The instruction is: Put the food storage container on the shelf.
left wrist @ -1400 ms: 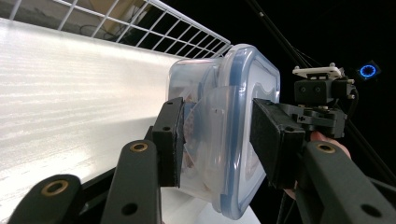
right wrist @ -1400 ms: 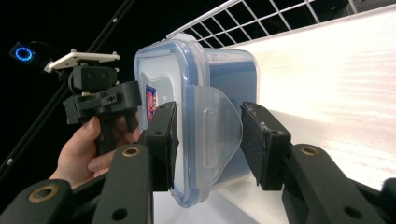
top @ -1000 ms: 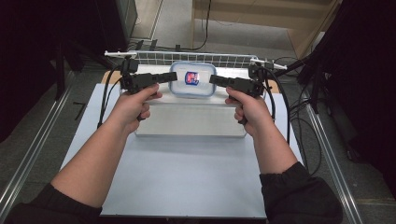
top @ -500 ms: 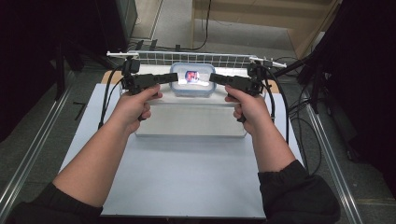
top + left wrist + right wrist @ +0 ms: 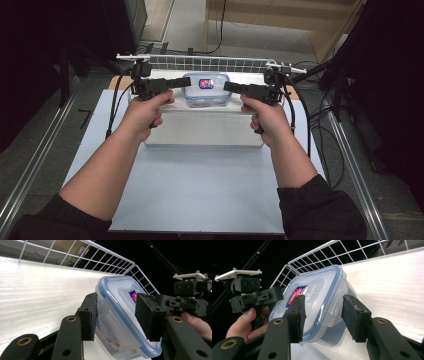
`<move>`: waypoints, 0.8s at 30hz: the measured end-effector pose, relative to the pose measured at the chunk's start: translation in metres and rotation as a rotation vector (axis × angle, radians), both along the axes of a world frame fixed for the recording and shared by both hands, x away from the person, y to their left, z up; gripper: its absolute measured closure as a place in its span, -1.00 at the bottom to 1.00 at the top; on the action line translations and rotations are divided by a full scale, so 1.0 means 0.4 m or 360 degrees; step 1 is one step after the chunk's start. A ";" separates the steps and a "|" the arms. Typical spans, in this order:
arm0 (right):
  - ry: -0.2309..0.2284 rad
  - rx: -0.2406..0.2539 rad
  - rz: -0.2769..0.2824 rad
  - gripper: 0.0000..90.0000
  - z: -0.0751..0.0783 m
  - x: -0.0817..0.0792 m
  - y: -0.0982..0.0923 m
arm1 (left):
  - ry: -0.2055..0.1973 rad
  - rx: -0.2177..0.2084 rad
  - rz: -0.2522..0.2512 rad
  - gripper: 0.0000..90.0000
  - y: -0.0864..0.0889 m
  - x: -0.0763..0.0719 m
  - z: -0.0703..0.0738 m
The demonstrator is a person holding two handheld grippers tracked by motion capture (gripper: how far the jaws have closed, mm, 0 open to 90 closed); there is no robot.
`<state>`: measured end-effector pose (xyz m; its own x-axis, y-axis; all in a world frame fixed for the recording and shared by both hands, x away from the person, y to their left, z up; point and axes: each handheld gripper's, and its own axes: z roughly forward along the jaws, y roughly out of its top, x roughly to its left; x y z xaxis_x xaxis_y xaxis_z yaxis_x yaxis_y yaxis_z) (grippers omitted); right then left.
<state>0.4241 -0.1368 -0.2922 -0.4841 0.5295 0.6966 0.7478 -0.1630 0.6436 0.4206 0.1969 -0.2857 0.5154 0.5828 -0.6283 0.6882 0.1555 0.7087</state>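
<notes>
My left tongs (image 5: 181, 82) and right tongs (image 5: 233, 87), half open, straddle the lidded container (image 5: 206, 90); I should close both evenly

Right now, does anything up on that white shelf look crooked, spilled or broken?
Nothing spilled or broken. The clear plastic box with the blue-rimmed lid sits level in the high view, its lid on, with the left gripper and right gripper at its two ends.

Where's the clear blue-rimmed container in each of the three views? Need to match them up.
High view: the container sits top centre, between the two grippers, in front of the white wire rack.
Left gripper view: centre-right, tilted, between the jaws.
Right gripper view: centre, tilted, between the jaws.
Shared landmark: the red-and-blue label on its lid, with the wire rack behind.
</notes>
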 end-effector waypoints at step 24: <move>-0.0070 -0.0049 0.0008 0.01 0.010 -0.057 -0.022 | -0.0213 0.0198 0.0097 -0.07 0.028 -0.090 0.035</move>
